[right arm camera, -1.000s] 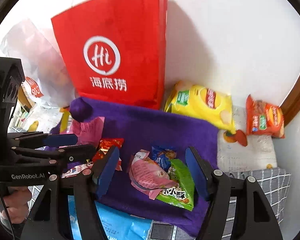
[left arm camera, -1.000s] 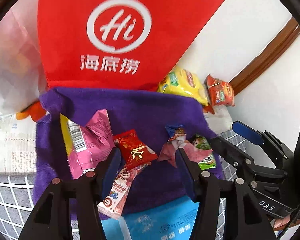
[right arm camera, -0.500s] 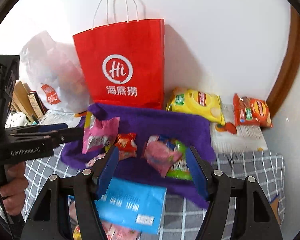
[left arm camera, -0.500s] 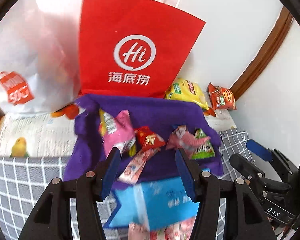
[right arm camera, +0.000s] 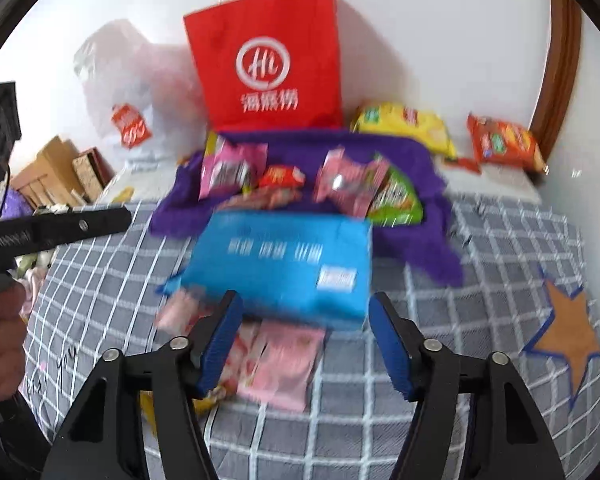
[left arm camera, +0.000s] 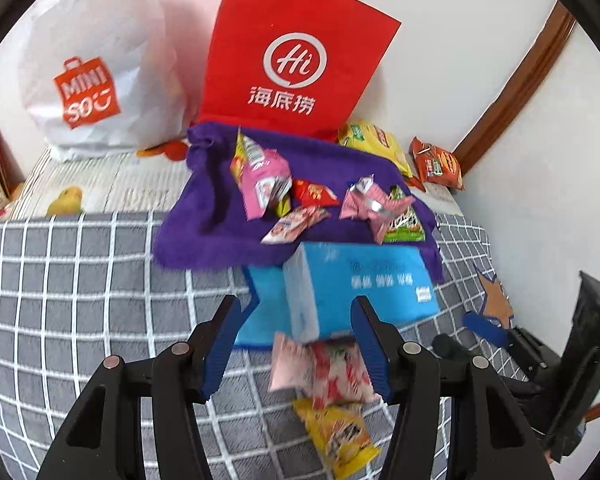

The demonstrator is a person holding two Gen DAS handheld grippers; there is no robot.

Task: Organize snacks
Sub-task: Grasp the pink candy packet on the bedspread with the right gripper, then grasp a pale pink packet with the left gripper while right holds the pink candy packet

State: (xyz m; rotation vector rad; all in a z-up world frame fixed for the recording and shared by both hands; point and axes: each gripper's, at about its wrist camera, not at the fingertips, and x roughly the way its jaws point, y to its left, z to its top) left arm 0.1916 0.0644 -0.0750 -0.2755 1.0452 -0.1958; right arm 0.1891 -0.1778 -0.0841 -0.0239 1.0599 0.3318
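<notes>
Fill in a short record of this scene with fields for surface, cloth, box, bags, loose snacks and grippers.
surface: grey checked cover
cloth: purple cloth, snack packets on it
box: blue box, in front of the cloth
bags: red bag; white bag, both by the wall
loose snacks: pink packet, yellow packet
left gripper: open, empty
right gripper: closing, nothing gripped

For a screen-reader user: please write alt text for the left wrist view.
Open left tongs hover empty over a grey checked cloth, above a blue box and pink snack packets. Beyond, small snacks lie on a purple towel before a red paper bag.
</notes>
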